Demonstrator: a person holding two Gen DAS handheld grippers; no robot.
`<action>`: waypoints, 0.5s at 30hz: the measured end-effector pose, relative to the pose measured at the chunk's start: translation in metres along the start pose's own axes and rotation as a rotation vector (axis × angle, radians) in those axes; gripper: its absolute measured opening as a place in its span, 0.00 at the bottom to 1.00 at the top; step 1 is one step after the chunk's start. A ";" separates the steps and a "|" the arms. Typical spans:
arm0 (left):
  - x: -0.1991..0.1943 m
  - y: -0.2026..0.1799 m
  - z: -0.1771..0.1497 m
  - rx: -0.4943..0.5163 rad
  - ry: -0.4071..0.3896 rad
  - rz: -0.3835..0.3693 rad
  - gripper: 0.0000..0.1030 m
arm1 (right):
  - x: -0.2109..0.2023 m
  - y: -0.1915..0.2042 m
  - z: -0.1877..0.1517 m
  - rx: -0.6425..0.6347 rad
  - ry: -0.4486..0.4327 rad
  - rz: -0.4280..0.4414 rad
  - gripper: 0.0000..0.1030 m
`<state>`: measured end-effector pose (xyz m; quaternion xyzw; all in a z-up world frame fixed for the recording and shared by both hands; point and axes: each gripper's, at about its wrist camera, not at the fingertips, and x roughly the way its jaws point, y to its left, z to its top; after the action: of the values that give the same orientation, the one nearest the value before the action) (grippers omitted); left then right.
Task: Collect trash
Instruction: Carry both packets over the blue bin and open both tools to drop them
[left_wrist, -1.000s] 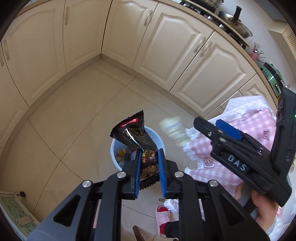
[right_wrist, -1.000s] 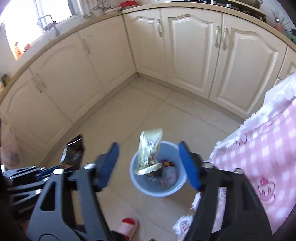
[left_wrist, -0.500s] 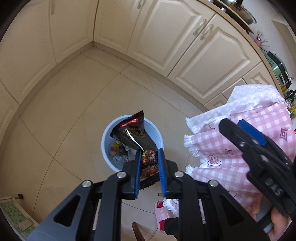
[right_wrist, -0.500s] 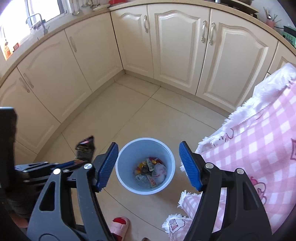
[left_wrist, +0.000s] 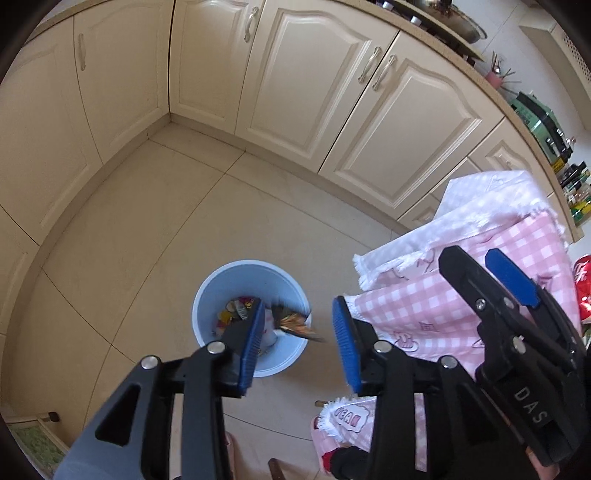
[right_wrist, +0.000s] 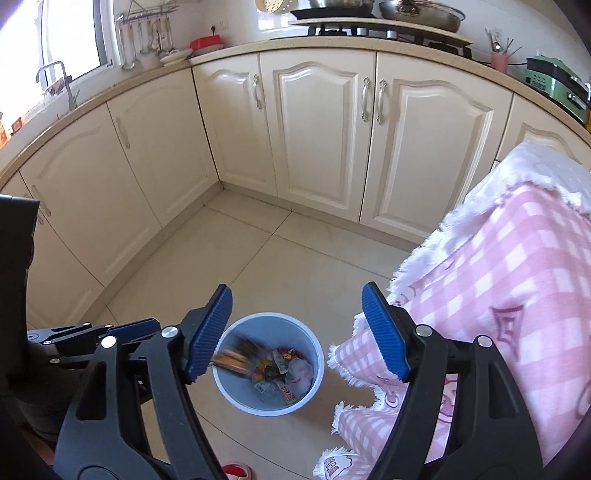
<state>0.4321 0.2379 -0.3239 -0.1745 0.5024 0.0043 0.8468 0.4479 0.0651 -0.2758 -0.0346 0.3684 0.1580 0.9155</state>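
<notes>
Blue bin (left_wrist: 207, 295) below us; our left gripper (left_wrist: 297, 343) and right gripper (right_wrist: 297, 330) gape empty, blurred wrapper (left_wrist: 293, 323) at rim.

Bright daylight flooded in from an overexposed window (right_wrist: 70, 37) at upper left of the right wrist view. Both fisheye views bent the cabinets (left_wrist: 314, 85) and darkened at the corners. A snack wrapper (left_wrist: 293, 323) was motion-blurred; shadows were soft.

we see cream cabinets (right_wrist: 314, 125), a pink checked cloth (right_wrist: 517, 295) at right, pans (right_wrist: 417, 14) on the stove.
</notes>
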 end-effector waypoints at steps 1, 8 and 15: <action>-0.003 -0.001 0.000 0.001 -0.004 0.003 0.37 | -0.002 -0.001 0.000 0.001 0.001 0.002 0.70; -0.029 -0.009 -0.008 0.003 -0.034 0.009 0.37 | -0.030 0.000 0.000 0.002 -0.018 0.014 0.71; -0.073 -0.022 -0.021 0.011 -0.092 0.021 0.37 | -0.072 -0.005 0.000 0.005 -0.056 0.024 0.71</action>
<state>0.3820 0.2234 -0.2647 -0.1640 0.4647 0.0186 0.8700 0.4005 0.0412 -0.2263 -0.0233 0.3436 0.1688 0.9235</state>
